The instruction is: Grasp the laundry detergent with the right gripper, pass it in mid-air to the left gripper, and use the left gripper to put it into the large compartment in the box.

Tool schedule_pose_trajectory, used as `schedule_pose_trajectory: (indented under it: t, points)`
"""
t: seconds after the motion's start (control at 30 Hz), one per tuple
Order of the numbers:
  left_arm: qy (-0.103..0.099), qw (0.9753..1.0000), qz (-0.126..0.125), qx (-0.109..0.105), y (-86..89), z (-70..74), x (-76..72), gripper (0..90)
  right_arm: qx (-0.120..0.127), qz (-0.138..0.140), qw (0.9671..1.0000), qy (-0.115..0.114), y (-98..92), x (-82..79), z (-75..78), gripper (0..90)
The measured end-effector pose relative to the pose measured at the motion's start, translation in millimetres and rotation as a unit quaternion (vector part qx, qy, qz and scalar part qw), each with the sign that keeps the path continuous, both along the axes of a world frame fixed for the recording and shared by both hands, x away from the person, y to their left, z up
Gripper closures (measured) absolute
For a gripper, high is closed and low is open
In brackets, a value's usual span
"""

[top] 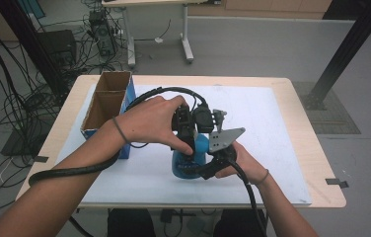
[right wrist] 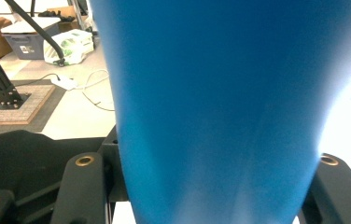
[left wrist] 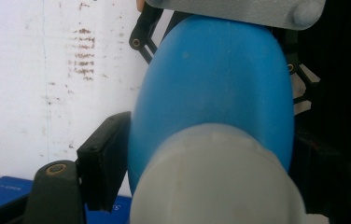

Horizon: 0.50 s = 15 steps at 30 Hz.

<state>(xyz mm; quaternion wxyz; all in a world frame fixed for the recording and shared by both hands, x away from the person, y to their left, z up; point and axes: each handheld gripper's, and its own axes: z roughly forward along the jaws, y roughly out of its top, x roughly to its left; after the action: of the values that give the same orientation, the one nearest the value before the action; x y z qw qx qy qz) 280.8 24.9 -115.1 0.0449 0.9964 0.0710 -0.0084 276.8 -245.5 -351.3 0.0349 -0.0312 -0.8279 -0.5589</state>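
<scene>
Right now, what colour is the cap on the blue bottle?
White, on the cap of the blue bottle; the left gripper view shows it best.

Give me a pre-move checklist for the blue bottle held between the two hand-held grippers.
1. Left hand-held gripper jaws flank the blue bottle near its white cap: ok.
2. Right hand-held gripper jaws on both sides of the bottle body: ok.
3. Cap tight or loose: cannot tell.
4. Bottle over the white mat: ok.
5. Cardboard box stands apart from the bottle: ok.
</scene>
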Motion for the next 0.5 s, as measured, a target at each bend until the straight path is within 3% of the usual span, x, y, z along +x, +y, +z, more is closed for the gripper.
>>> schedule_pose_trajectory:
  t: [0.23, 0.5]
  points:
    - [0.004, 1.0, -0.003, -0.001, -0.1, 0.0, 2.4, 35.8, 0.001, 0.0, 1.0, 0.0, 1.0, 0.8, -0.5, 41.8]
    - [0.0, 1.0, -0.007, 0.0, -1.1, -0.1, 0.8, 36.6, 0.001, 0.0, 1.0, -0.001, 0.5, 0.9, -0.4, 41.9]
